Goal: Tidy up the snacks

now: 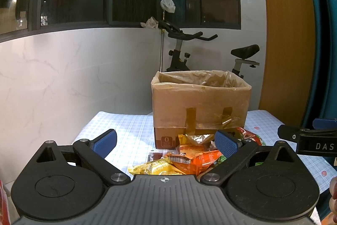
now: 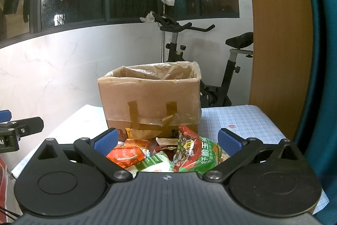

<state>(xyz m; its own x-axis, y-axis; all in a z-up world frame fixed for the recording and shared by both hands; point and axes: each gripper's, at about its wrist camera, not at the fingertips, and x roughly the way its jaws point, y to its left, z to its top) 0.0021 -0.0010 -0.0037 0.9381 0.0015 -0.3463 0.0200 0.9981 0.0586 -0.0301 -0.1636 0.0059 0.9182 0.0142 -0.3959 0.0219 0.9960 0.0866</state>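
Both claws hover spread and empty in front of the cardboard box (image 2: 148, 98): the left gripper (image 1: 166, 141) and the right gripper (image 2: 167, 140) each show blue pads held wide apart, pinching nothing. The snack pile (image 2: 164, 153) lies on the checked tablecloth (image 2: 242, 119) directly against the near wall of the box, beneath and between the two claws.

Judged step: selecting a first packet for transfer into the box, none being lifted yet. Good practice would be to take a top-lying packet, close on a flat edge or seam rather than the puffed middle, and lift clear of the box rim before release; crinkled film may slip, and neighbours may drag along.

Appearance: the orange packet (image 1: 194, 160) lies beside the yellow packet (image 1: 154, 168), both nearest the left claw; the green-and-red packet (image 2: 195, 153) stands tilted before the box. The box is open-topped, lined with translucent plastic taped down its front. Its contents cannot be seen.
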